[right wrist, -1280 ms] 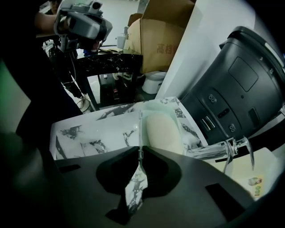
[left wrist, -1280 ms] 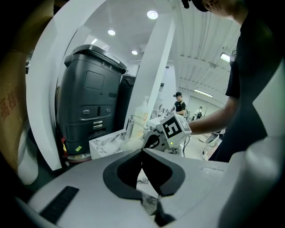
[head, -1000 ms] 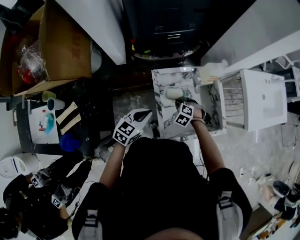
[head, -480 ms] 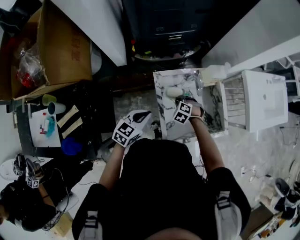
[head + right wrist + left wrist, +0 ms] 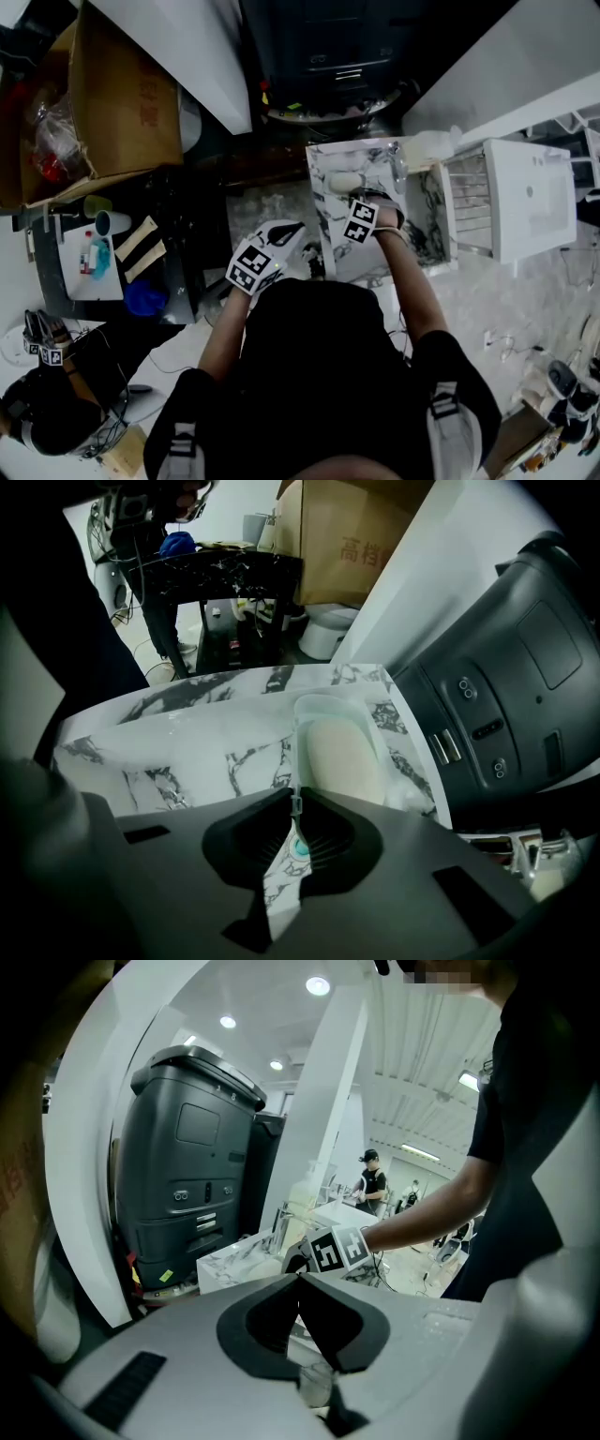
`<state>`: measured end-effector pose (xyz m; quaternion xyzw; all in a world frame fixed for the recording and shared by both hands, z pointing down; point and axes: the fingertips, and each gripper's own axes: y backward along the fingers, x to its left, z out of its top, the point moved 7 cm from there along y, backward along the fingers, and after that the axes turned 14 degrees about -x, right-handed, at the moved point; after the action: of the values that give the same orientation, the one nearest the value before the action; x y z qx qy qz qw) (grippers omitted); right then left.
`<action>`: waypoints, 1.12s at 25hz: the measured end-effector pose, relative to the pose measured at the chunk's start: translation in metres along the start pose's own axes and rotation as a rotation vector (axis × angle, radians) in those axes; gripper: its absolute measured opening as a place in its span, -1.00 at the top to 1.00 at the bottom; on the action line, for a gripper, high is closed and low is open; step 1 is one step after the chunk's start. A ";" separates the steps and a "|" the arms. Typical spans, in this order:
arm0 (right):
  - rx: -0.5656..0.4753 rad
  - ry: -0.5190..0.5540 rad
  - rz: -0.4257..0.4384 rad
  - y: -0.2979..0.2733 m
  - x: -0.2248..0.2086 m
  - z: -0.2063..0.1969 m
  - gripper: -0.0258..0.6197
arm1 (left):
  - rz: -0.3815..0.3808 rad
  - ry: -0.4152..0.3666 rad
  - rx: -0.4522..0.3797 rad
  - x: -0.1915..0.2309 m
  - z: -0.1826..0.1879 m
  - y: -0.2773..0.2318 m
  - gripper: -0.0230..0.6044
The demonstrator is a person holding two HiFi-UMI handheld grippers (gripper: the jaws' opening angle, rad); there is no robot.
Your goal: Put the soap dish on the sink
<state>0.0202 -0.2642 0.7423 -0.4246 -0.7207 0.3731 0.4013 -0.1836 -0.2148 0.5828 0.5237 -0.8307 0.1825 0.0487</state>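
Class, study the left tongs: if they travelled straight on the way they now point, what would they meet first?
Probably the marker cube of the right tongs, ahead of the shut left tongs; the marble sink lies under it. Depth is hard to judge.

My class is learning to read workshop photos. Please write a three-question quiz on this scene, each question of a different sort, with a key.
1. True or false: the soap dish has a pale bar of soap in it.
2. Multiple choice: the right tongs are A) wide open in the air, B) pinching the dish's rim, C) gripping a tap.
3. Fill the gap: the left tongs are shut and ____.
Key: 1 true; 2 B; 3 empty.
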 end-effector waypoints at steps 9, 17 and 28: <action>0.019 0.014 -0.017 -0.010 -0.005 0.001 0.85 | -0.003 0.010 0.007 0.005 -0.004 0.004 0.93; 0.024 0.035 -0.050 -0.017 -0.014 0.002 0.81 | -0.011 0.005 0.018 0.007 -0.006 0.004 0.93; 0.054 0.050 -0.089 -0.021 -0.028 0.005 0.76 | -0.008 0.006 0.023 0.007 -0.008 0.007 0.93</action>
<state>0.0177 -0.2986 0.7516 -0.3905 -0.7182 0.3635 0.4467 -0.1941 -0.2154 0.5898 0.5271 -0.8262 0.1935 0.0461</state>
